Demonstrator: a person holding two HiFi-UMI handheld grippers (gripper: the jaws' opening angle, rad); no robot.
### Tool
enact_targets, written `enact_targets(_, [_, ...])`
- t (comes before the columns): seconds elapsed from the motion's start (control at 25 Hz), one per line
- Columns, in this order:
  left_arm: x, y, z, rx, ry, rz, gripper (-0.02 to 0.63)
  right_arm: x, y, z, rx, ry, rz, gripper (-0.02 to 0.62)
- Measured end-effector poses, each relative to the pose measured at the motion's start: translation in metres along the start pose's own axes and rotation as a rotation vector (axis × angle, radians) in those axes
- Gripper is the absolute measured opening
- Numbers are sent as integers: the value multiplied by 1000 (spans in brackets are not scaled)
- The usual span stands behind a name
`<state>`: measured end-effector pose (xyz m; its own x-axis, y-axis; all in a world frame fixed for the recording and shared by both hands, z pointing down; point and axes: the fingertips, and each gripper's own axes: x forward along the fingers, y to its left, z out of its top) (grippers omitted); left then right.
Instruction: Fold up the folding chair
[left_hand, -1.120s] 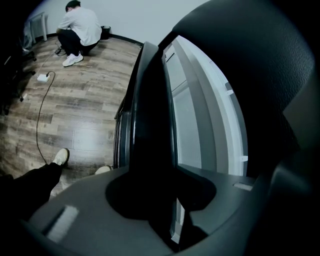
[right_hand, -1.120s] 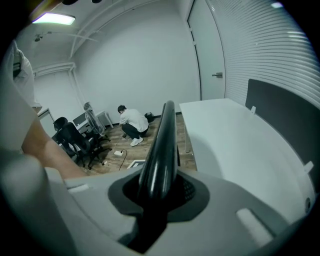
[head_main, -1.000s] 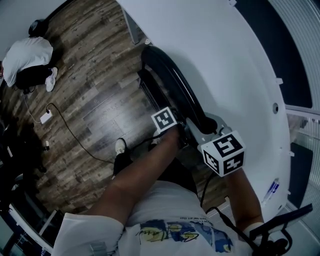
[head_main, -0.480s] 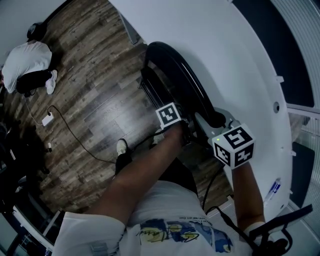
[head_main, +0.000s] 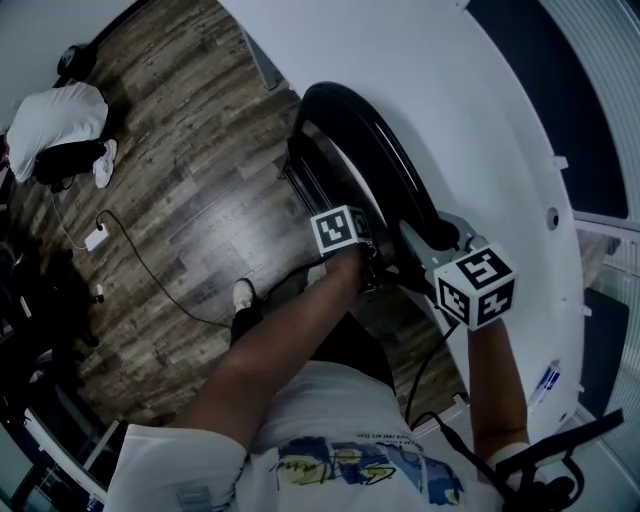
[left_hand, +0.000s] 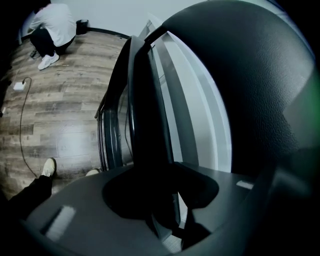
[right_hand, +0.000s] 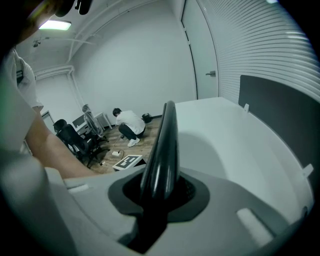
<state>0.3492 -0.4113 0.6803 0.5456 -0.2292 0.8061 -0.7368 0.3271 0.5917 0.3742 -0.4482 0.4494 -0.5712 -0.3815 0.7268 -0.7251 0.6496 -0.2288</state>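
Folding chair closed up flat and held edge-on beside the white tabletop, the fold all but finished.

The curved white tabletop (head_main: 480, 120) fills the right of the head view and the wooden floor (head_main: 170, 200) the left. The black folding chair (head_main: 390, 170) runs between them from upper centre down to the middle of the frame, its seat and back apparently pressed together. The right hand-held gripper (right_hand: 157, 195) is clenched on the chair's glossy curved top edge. The left hand-held gripper (left_hand: 165, 195) has a dark frame bar between its jaws, which have just been opening. That view is dim, but the pads seem to have come off the bar. The next move likely calls for steadying the chair with the right grip while the left lets go or takes a new hold. The chair can then be leaned or set down without springing open.
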Motion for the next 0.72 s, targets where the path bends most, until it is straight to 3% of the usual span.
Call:
enact_targets(0.28, [-11,-9,2,85,-24,-85,172,-3,1,0,-23,-10,-15,71])
enact_targets(0.48, [-19,-11,6,174,-13,-127,173,-7,-7,0,18,-15,-21,86])
enact_targets(0.72, [-33,-8,3,201,7,-166,181,-14,-9,-1,22,10,-49,101])
